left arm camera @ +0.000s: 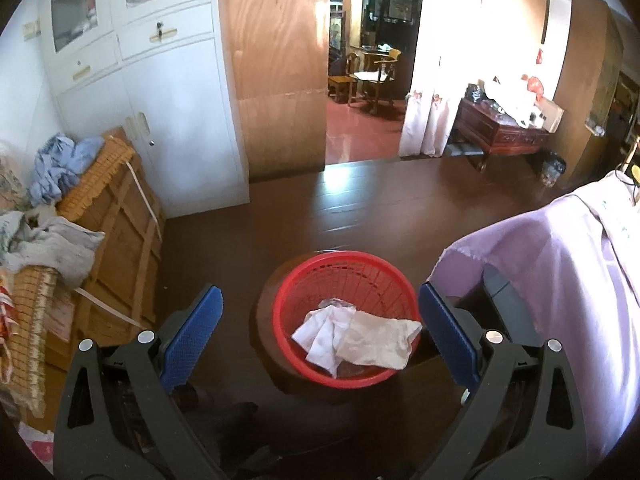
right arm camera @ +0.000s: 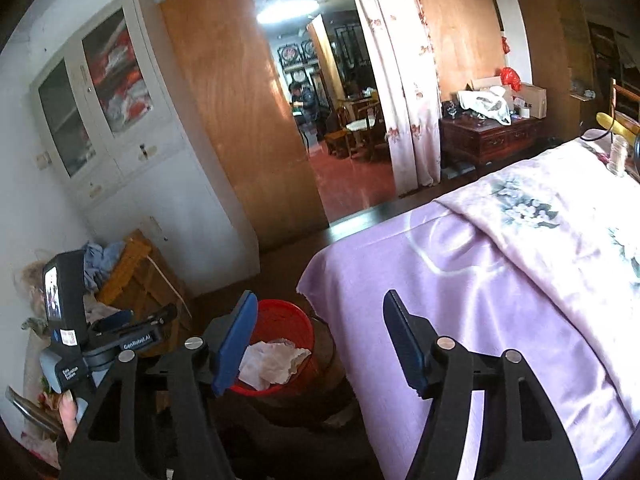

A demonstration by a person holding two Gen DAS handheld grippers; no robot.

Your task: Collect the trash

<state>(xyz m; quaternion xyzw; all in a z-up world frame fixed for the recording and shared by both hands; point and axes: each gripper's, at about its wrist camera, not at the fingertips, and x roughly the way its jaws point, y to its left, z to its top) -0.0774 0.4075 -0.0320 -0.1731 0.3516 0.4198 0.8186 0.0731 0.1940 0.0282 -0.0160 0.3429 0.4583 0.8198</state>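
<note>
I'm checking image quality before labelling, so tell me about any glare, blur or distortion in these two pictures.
Left wrist view: strong sunlight bleaches the pale floral curtain and glares off the dark wooden floor; the round red plastic basket stays sharp. Right wrist view: fisheye bending bows the white metal cabinet, and the lilac bedspread looks slightly soft.

We hold our left gripper (left arm camera: 320, 320) and right gripper (right arm camera: 320, 340) tilted downward, both spread wide with nothing between
</note>
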